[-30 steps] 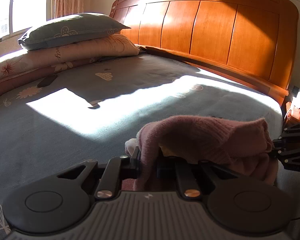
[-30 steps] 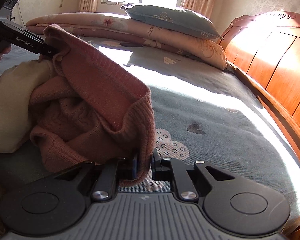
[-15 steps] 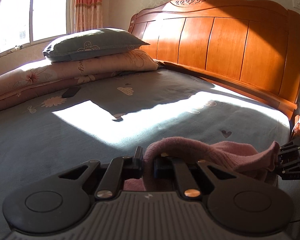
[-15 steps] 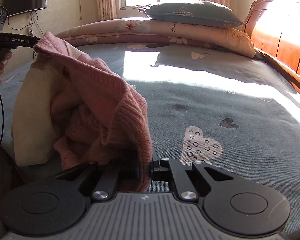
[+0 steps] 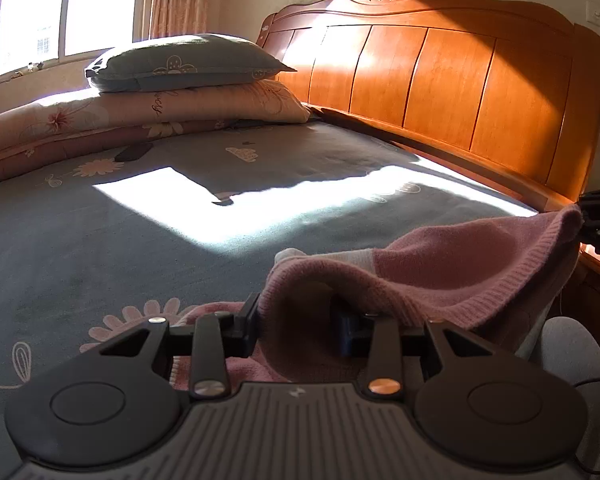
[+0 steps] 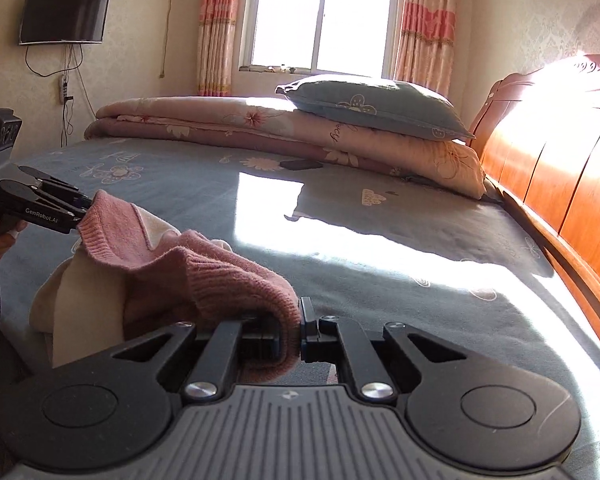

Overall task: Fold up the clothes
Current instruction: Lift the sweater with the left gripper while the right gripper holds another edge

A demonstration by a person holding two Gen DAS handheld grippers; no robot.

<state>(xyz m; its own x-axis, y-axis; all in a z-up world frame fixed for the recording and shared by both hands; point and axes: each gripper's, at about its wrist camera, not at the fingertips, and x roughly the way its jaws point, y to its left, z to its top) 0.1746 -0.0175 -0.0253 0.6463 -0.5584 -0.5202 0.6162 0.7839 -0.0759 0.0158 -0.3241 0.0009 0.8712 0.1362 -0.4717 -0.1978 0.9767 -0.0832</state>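
Observation:
A pink knit sweater (image 5: pixel 460 264) hangs low over the grey-blue bed sheet (image 5: pixel 140 248), stretched between both grippers. My left gripper (image 5: pixel 298 324) stands open, and a loose fold of the sweater arches between its spread fingers and covers the right one. In the right wrist view, the left gripper (image 6: pixel 82 214) touches a raised corner of the sweater (image 6: pixel 204 268). My right gripper (image 6: pixel 290 332) is shut on the ribbed hem. From the left wrist view, the right gripper (image 5: pixel 592 220) shows at the far right, pinching the other corner. A cream garment (image 6: pixel 80 300) lies bunched under the sweater.
A folded floral quilt (image 5: pixel 140 116) with a grey pillow (image 5: pixel 180 64) on top lines the window side. The wooden headboard (image 5: pixel 460 80) runs along the right. A small dark object (image 5: pixel 134 152) lies near the quilt. A wall TV (image 6: pixel 64 14) hangs at the far left.
Both grippers have lowered the sweater toward the bed and spread it wider. The left gripper's fingers have moved apart; the right gripper stays clamped on the hem.

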